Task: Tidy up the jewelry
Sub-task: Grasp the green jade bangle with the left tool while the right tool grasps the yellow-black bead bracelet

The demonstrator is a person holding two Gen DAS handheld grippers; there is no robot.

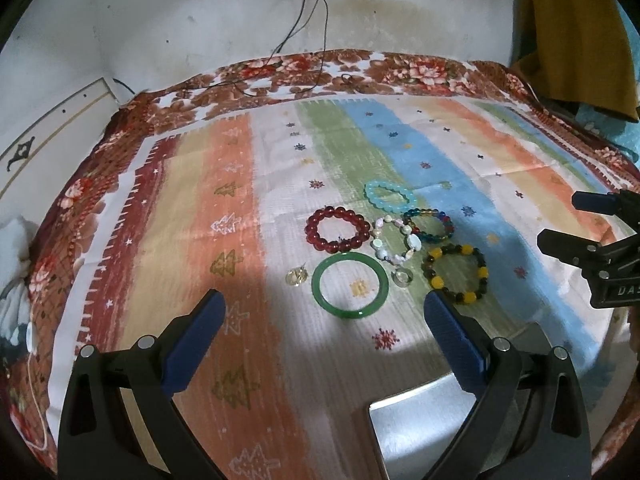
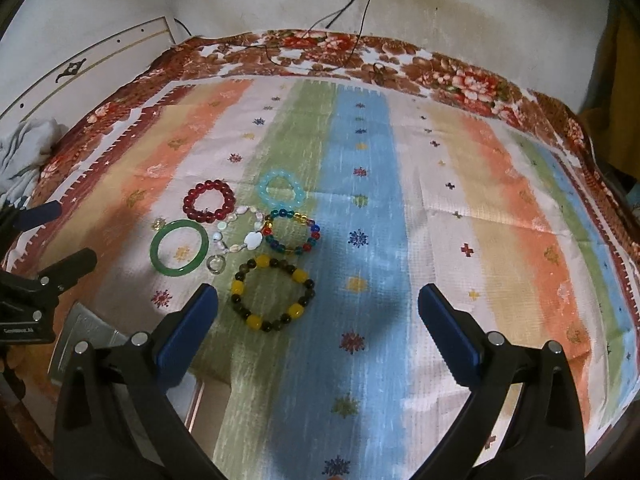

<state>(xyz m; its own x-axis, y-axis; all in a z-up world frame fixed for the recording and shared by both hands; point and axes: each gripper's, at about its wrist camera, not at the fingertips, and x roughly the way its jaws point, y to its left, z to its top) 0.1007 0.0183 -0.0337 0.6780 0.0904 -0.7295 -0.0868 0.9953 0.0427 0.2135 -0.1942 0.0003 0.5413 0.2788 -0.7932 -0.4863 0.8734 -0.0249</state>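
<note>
Several bracelets lie grouped on the striped cloth: a green bangle [image 1: 350, 285] [image 2: 179, 247], a red bead bracelet [image 1: 338, 229] [image 2: 209, 201], a pale blue bracelet [image 1: 390, 195] [image 2: 280, 189], a white shell bracelet [image 1: 396, 240] [image 2: 240, 232], a multicolour glass bracelet [image 1: 429, 224] [image 2: 294, 232] and a yellow-and-dark bead bracelet [image 1: 456, 274] [image 2: 273, 293]. A clear ring [image 1: 402, 277] [image 2: 215, 264] and a small gold piece [image 1: 297, 276] [image 2: 159, 223] lie beside the bangle. My left gripper [image 1: 326, 306] is open and empty just before the bangle. My right gripper [image 2: 318, 300] is open and empty, the yellow bracelet near its left finger.
A metal tray [image 1: 424, 424] [image 2: 86, 332] sits at the near edge of the table. Black cables [image 1: 308, 40] hang from a wall socket onto the floral cloth [image 1: 280, 76]. A yellow cloth [image 1: 572, 32] hangs at the right. White fabric [image 2: 24, 148] lies at the left.
</note>
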